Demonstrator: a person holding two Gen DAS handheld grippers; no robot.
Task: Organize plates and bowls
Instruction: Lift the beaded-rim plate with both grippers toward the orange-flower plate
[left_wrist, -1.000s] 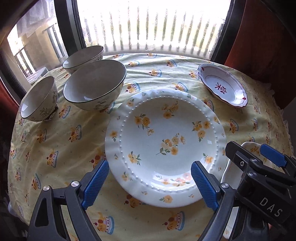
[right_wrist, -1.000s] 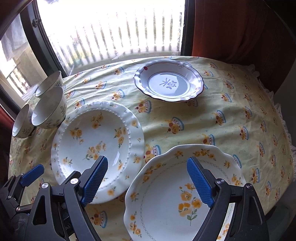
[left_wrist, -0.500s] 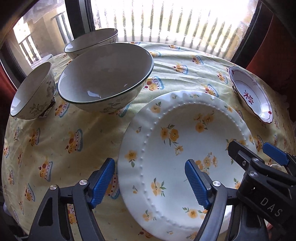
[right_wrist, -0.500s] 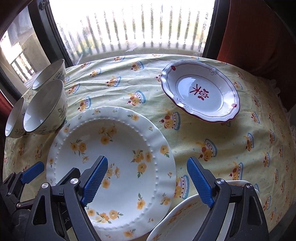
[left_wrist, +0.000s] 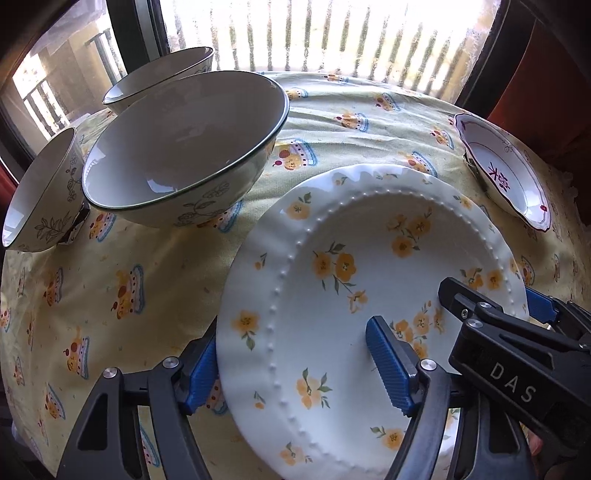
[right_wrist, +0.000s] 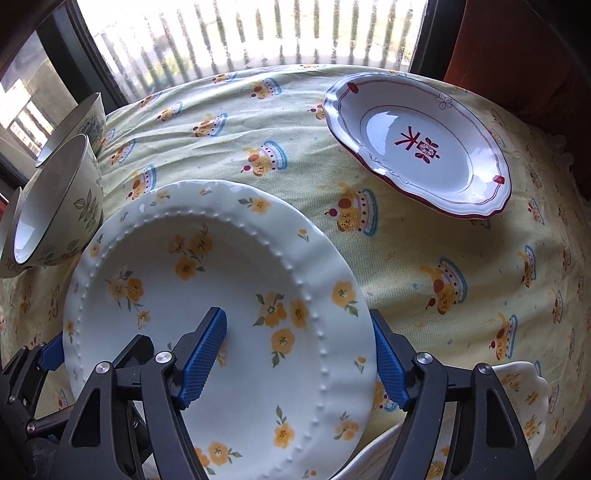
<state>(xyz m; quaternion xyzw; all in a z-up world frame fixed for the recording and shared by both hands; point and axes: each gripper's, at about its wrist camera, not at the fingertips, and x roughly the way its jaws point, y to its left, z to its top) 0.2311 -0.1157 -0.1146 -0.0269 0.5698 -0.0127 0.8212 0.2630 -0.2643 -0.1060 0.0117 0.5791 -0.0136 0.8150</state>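
A large white plate with yellow flowers and a beaded rim (left_wrist: 354, 295) (right_wrist: 207, 295) lies on the yellow tablecloth. My left gripper (left_wrist: 291, 369) is open and straddles the plate's left rim, one finger under the edge, one over the well. My right gripper (right_wrist: 299, 362) is open and straddles its right rim the same way. A big bowl (left_wrist: 184, 155) (right_wrist: 59, 206) stands just left of the plate, with two more bowls, one (left_wrist: 40, 192) at its left and one (left_wrist: 159, 77) behind it. A red-trimmed plate (left_wrist: 506, 173) (right_wrist: 417, 155) sits far right.
A second flowered plate (right_wrist: 517, 406) pokes out at the near right edge of the table. The tablecloth (right_wrist: 258, 122) drops off at the round table's edges. A window with railings runs behind; a dark red curtain (right_wrist: 517, 44) hangs at the right.
Both grippers moved forward and down onto the large flowered plate; their fingers now straddle its opposite rims. The second flowered plate slid out of the right view's centre.
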